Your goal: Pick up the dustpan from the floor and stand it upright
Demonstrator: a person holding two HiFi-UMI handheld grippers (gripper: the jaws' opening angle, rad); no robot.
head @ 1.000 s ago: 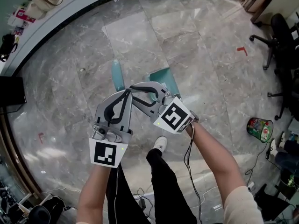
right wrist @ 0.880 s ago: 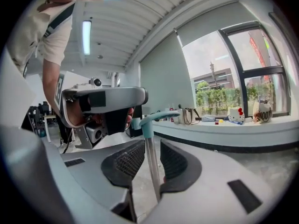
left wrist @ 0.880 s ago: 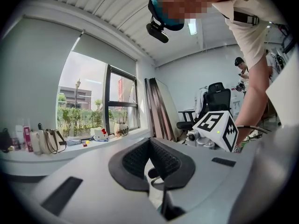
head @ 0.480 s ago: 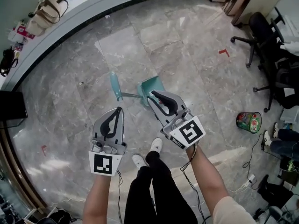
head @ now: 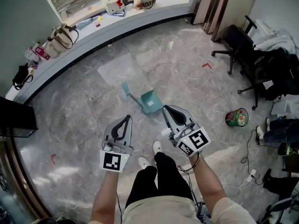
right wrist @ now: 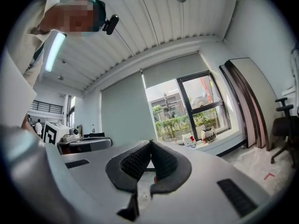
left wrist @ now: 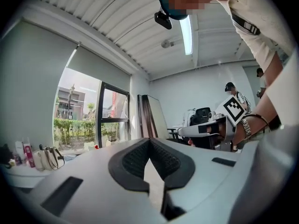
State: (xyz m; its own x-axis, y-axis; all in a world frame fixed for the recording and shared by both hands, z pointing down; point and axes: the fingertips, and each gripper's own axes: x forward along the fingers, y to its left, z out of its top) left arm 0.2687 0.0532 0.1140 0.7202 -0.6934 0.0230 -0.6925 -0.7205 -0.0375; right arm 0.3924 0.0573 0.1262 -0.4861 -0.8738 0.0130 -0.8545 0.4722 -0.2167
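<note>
while both point forward, left gripper (head: 126,118) jaws pressed together, empty; right gripper (head: 167,109) jaws likewise closed, empty; teal dustpan (head: 150,101) on floor (head: 84,120) ahead, between tips, clear of both.

The left hand-held gripper (head: 127,117) is light grey with black pads. Its cube has a black and white pattern of squares. The right hand-held gripper (head: 166,108) has the same colours. Just ahead of both lies a blue-green dustpan (head: 150,101) on a grey floor (head: 74,120) with pale cloudy streaks. Off to the right of the right hand-held gripper is a green bin (head: 236,117) with red bits. Farther ahead on that side is a black chair (head: 235,37).
</note>
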